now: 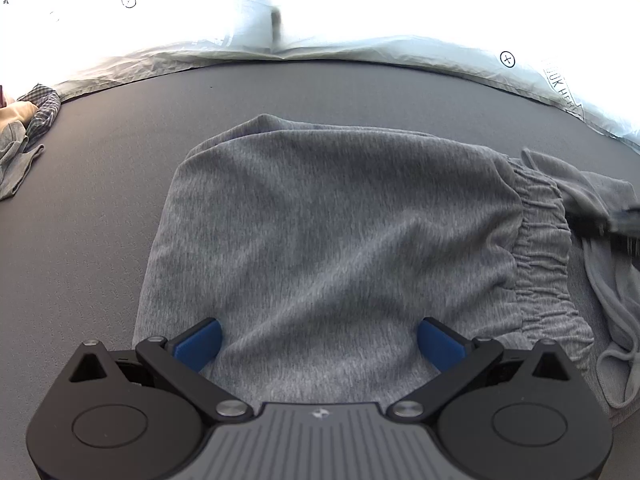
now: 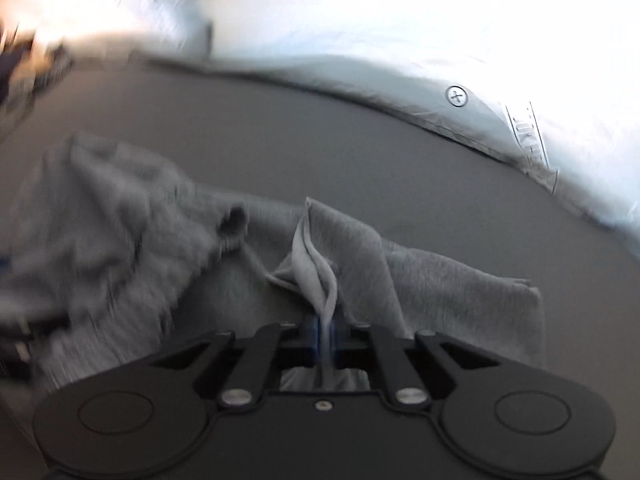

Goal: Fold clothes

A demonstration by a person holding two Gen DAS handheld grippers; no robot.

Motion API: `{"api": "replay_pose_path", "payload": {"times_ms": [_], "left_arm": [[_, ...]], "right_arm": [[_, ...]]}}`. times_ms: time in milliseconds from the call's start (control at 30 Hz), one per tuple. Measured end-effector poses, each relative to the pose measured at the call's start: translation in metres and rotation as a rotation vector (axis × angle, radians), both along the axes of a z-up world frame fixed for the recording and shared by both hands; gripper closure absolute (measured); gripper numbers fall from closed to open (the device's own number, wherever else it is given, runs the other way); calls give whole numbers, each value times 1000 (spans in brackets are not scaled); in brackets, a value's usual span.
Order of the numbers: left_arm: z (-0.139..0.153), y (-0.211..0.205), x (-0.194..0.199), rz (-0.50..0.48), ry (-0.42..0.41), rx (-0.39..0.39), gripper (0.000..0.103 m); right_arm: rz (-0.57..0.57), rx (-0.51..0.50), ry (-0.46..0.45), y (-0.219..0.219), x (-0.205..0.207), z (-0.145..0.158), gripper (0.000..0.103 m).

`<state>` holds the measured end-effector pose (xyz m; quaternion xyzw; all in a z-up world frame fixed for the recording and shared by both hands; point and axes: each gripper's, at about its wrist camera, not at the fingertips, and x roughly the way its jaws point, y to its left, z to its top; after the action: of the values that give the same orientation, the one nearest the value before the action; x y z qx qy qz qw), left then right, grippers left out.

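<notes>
While the grey shorts (image 1: 332,220) lie mostly flat on the dark grey surface (image 1: 120,152), we judge the fold to be only partly done: the body is smoothed out in the middle, with the gathered waistband (image 1: 540,240) at its right, but loose fabric and a drawstring (image 1: 612,320) still trail off to the right. Our left gripper (image 1: 319,342) hovers at the near edge of the shorts with its blue fingers spread wide, holding nothing. Our right gripper (image 2: 324,334) is clamped on a raised fold of the grey cloth (image 2: 316,264), lifted off the surface. The right wrist view is badly blurred on its left, so the lie of the fabric there is hard to read. A small pile of other clothes (image 1: 24,136) sits far left, partly cut off, and white printed bedding (image 1: 360,20) lies along the far edge
</notes>
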<state>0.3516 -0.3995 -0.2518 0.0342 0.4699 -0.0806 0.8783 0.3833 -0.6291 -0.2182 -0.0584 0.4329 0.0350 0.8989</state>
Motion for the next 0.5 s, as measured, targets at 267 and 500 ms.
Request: {"api": "replay_pose_path", "payload": {"times_ms": [267, 500], "left_arm": [[0, 1, 0, -4, -4, -3, 0], [0, 1, 1, 3, -7, -5, 0]], "right_arm": [[-128, 241, -43, -36, -3, 11, 62], [-60, 236, 35, -26, -66, 15, 57]]}}
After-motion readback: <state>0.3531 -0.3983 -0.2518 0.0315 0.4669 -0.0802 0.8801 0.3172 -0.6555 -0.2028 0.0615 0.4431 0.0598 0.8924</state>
